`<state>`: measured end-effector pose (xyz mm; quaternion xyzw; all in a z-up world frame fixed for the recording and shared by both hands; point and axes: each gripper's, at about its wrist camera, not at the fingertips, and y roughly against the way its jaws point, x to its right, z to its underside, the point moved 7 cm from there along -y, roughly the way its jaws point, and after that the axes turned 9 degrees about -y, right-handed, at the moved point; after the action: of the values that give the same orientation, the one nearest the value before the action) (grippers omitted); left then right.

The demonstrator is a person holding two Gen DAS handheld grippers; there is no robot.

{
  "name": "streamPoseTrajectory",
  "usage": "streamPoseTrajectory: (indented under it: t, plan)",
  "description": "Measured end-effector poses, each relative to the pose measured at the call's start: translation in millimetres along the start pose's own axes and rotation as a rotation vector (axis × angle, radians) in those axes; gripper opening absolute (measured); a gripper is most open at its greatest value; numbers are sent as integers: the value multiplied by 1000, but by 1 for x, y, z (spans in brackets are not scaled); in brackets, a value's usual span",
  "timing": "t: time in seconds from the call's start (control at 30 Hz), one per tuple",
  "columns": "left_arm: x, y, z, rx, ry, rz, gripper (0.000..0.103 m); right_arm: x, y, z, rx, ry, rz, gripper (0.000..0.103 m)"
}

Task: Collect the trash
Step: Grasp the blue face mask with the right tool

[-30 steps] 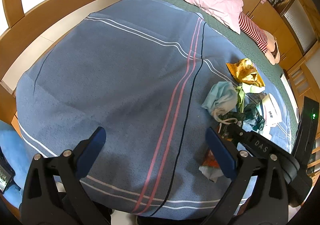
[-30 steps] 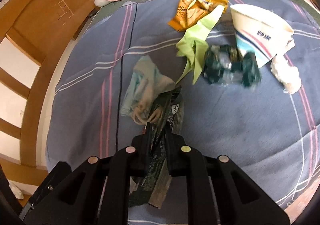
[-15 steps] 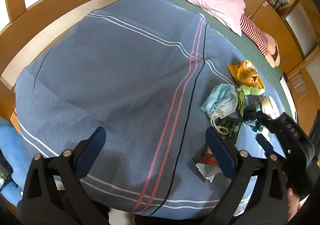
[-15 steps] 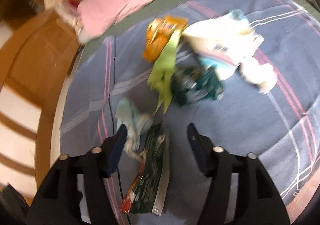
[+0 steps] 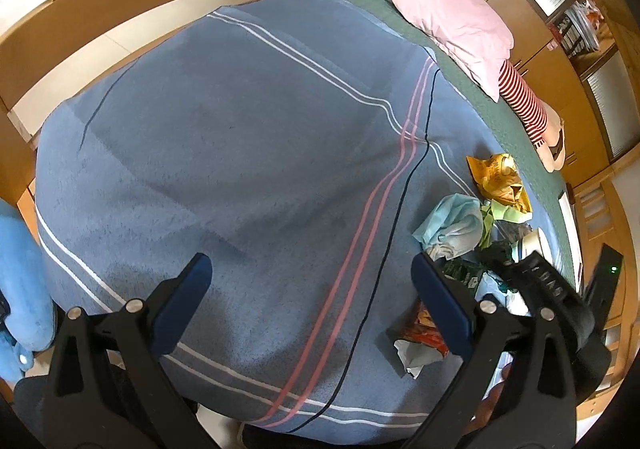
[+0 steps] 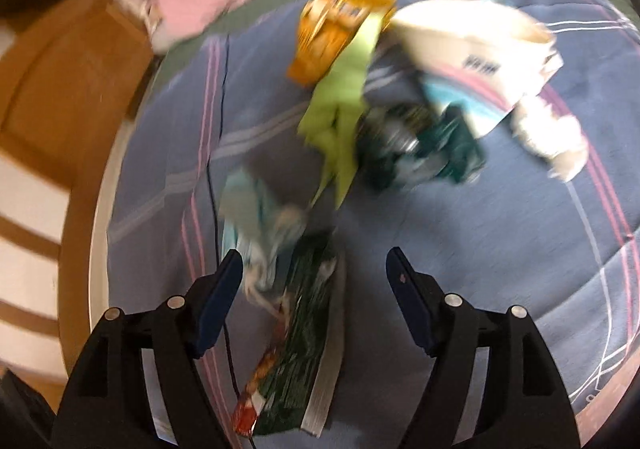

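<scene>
Right gripper [image 6: 314,269] above the blue blanket [image 6: 460,257], jaws opening, pads clear of everything. Dark green wrapper [image 6: 304,345] flat on the blanket below and between the pads, touching neither; lower end red and orange, print too blurred to read. Just beyond it a pale blue crumpled rag or mask [image 6: 256,217], edges smeared by motion. Farther on, a lime green strip [image 6: 340,117], an orange bag [image 6: 336,33], a dark teal crumpled wrapper [image 6: 420,153], a white paper cup [image 6: 472,49] on its side and a white wad of tissue [image 6: 552,137], all close together and blurred. Hard to tell which pieces overlap.

Left gripper [image 5: 306,275] wide apart, nothing between the pads, over a bare stretch of blanket [image 5: 240,153]. From this side, most of the trash pile [image 5: 472,225] hidden behind the right pad and the other gripper's black body. Pink pillow [image 5: 456,17] at the far end; a striped stuffed toy [image 5: 524,105] beside it, partly under the pillow. Wooden bed rail [image 5: 120,17] cut off by the frame edge.
</scene>
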<state>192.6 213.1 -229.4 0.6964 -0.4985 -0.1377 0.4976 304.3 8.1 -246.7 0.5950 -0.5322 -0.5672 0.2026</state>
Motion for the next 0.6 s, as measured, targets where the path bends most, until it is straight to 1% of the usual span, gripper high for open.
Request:
streamPoseTrajectory:
  t: [0.07,0.13,0.23,0.27,0.3,0.37,0.4,0.43,0.47,0.5,0.53,0.57,0.6]
  plan:
    - [1,-2,1,-9,0,0,99,-2,-3,4,-24,16,1,73]
    - [3,-4,2,-19,-4,2,99,-3,-2,4,-15,4,-7,73]
    - [8,-7,4,-33,-12,14,99,-2,4,-10,48,-28,-1,73]
    - [8,-8,5,-36,-12,19,99,-8,6,-14,71,-7,-6,73]
    - [8,-8,5,-37,-9,22,99,-18,5,-17,91,32,-2,73]
    - [6,-8,5,-34,2,16,99,-50,3,-21,180,221,58,73]
    - [4,-8,4,-32,11,13,99,-63,-3,-21,199,292,78,73]
    - [3,-8,4,-33,19,12,99,-77,-14,-18,199,365,103,73]
    - [2,-9,4,-34,24,12,99,-81,-23,-15,183,402,125,73]
    - [2,-10,4,-38,27,11,99,-84,-39,-10,140,440,161,73]
    - [2,-11,5,-41,27,12,99,-85,-50,-7,100,450,177,72]
    - [3,-11,5,-44,27,15,99,-81,-66,0,35,451,200,58]
    - [4,-11,5,-46,26,20,99,-79,-71,2,18,457,220,43]
